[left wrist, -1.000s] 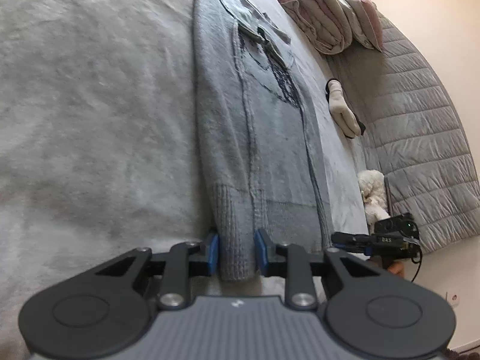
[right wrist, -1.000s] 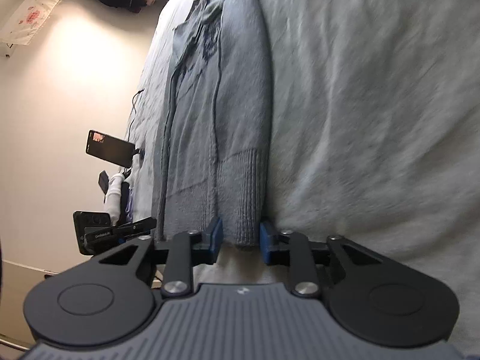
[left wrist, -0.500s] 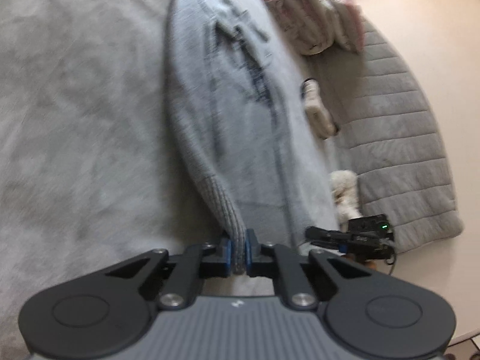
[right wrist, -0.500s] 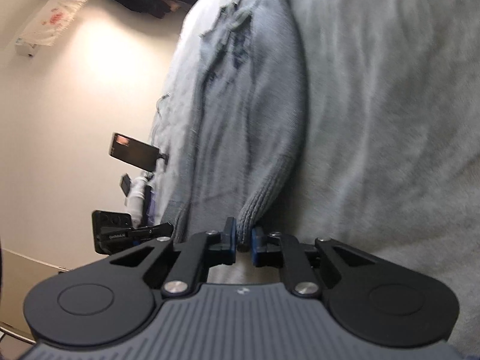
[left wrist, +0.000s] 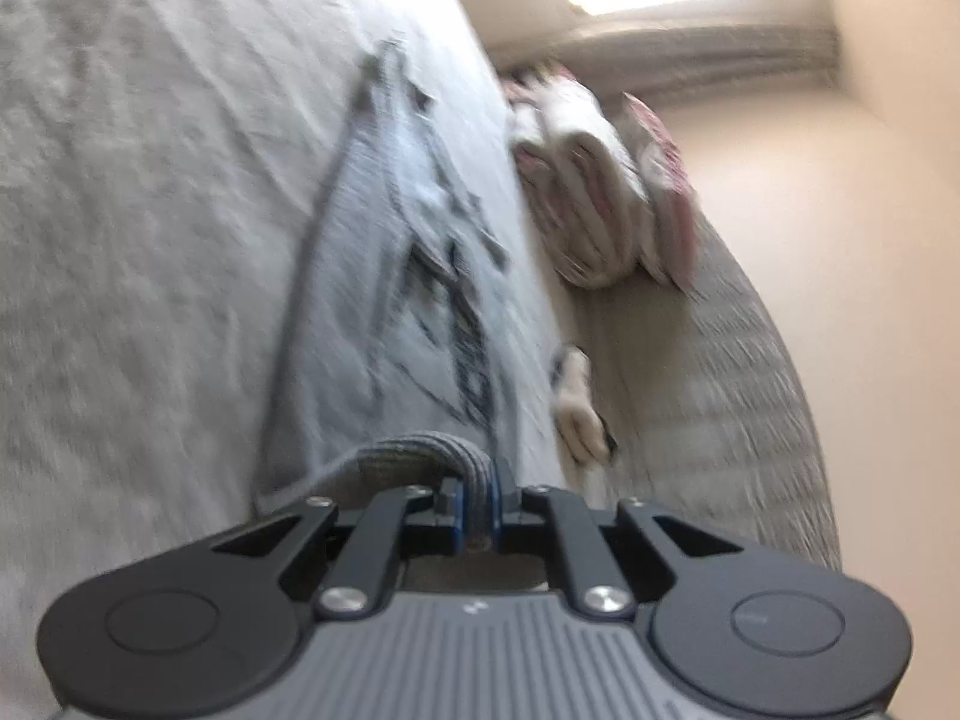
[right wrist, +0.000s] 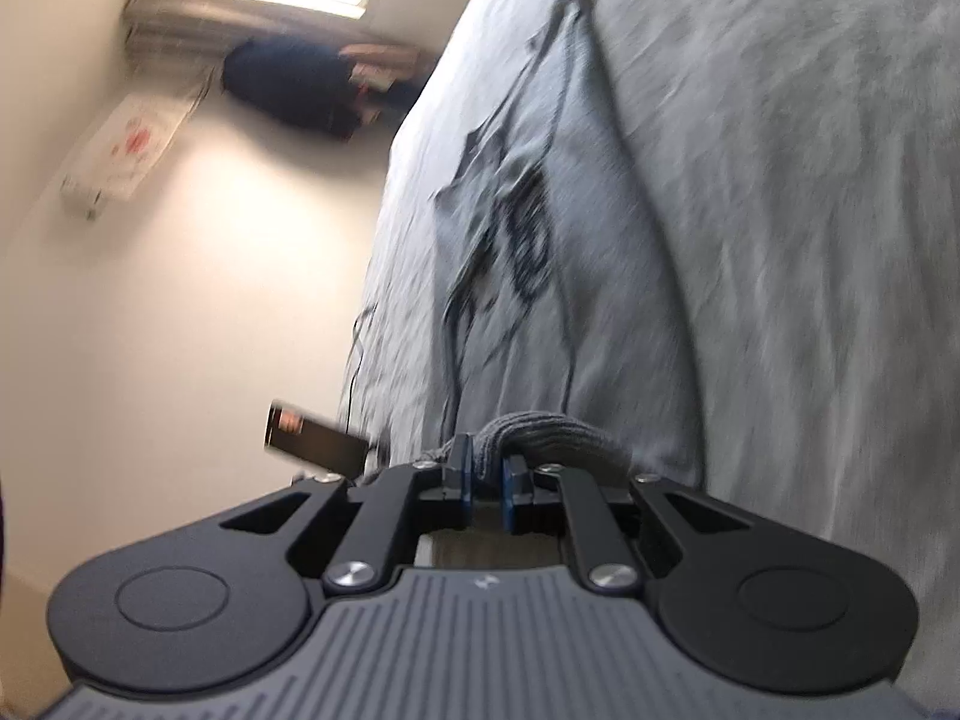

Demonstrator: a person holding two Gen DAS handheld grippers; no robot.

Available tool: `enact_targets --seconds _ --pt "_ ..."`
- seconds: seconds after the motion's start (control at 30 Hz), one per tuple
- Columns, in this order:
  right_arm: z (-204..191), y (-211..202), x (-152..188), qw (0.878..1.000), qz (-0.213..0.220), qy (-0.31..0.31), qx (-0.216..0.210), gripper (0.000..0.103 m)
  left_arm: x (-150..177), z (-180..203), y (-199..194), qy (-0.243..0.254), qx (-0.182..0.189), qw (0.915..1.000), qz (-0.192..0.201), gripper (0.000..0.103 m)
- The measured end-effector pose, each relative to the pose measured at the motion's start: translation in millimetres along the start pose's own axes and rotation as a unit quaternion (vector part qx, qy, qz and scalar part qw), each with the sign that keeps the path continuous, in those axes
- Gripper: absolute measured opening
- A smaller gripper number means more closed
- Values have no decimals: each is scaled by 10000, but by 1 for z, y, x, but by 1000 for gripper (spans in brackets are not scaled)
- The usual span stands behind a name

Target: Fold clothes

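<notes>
A grey knit sweater [left wrist: 384, 276] with a dark print lies lengthwise on the pale bed cover [left wrist: 138, 228], sleeves folded in. My left gripper [left wrist: 475, 507] is shut on its ribbed hem, which bunches over the fingertips and is lifted off the bed. In the right wrist view the same sweater [right wrist: 570, 276] stretches away, and my right gripper [right wrist: 487, 489] is shut on the other end of the ribbed hem. Both views are blurred by motion.
Folded bedding and pink pillows [left wrist: 600, 192] lie by the quilted headboard [left wrist: 732, 396], with a pale sock [left wrist: 579, 402] beside them. In the right wrist view a phone on a stand [right wrist: 315, 435], a dark bundle [right wrist: 294, 84] and a wall sit left of the bed.
Both grippers closed on the hem, then lifted it and swung it forward over the sweater. The views tilted up, and a window now shows.
</notes>
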State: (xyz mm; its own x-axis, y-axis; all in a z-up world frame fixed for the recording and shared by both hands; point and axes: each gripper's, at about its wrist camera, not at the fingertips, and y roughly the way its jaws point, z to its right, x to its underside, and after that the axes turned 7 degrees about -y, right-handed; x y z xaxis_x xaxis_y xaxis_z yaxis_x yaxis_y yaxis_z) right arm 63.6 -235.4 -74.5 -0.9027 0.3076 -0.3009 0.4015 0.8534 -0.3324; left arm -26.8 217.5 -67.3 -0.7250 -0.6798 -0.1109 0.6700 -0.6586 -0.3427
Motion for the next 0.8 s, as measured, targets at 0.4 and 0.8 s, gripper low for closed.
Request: enact_targets --seconds 0.4,0.8 --pt "12 17 -27 9998 111 128 134 26 -26 -10 20 -16 21 9999 -101 14" --pt "-26 12 -17 9795 586 -1651 999 39 -34 -2 3 504 -177 9975 456 33"
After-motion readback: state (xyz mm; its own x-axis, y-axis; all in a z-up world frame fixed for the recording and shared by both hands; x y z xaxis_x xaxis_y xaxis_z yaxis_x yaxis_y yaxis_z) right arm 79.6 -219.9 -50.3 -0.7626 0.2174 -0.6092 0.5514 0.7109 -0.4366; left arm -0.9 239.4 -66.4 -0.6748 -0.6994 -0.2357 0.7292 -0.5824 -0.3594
